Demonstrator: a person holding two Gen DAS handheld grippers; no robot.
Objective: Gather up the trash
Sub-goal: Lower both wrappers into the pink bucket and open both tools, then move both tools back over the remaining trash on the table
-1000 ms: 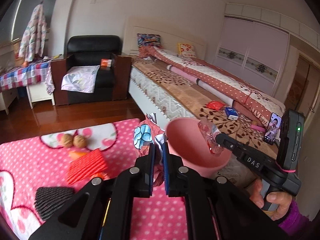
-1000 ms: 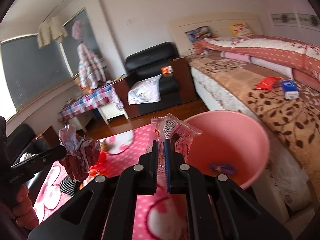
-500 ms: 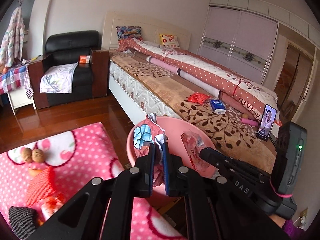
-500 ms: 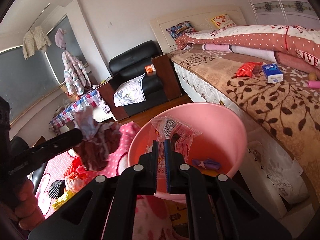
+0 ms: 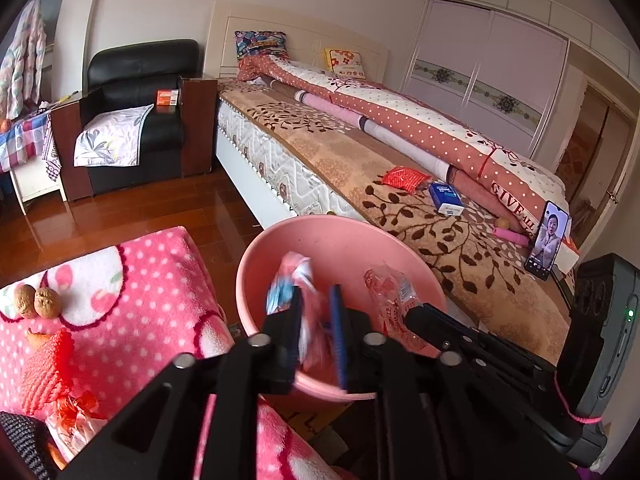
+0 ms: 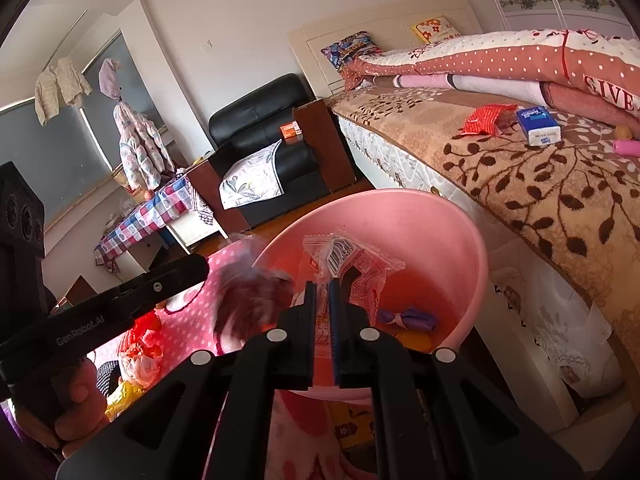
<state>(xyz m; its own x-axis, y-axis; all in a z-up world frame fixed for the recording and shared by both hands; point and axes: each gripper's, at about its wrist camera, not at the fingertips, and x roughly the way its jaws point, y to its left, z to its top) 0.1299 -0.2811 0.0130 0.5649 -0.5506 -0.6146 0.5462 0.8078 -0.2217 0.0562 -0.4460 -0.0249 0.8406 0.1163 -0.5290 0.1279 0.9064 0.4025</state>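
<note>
Bedroom floorboards run between the bed (image 5: 360, 168) and the pink blanket (image 5: 152, 304) under us, with the pink basin (image 5: 360, 236) standing in the gap. We cannot read the first wrapper (image 5: 296, 280) well: it is smeared by blur in both views, a pink, blue and white crumple in the left view and a dark purplish smudge in the right one. It hangs over the basin between the fingers of our left gripper (image 5: 316, 312), whose jaws stand apart with a clear gap, so we cannot tell whether either finger touches it. The clear wrapper (image 6: 348, 264) with red print and a barcode is sharper; our right gripper (image 6: 323, 304) pinches it with jaws nearly together, and it stands above the basin's hollow. Its lower part is hidden behind the fingers. A purple scrap (image 6: 404, 318) lies on the basin floor, and something yellow beside it is half covered by the gripper. More litter sits on the blanket, cut off at the frame edge: a red foam net (image 5: 44, 368), a crinkled orange bag (image 5: 76, 412), and two walnuts (image 5: 36, 300) farther back. A red packet (image 5: 404, 178) and a tissue pack (image 5: 446, 198) lie on the bed.
</note>
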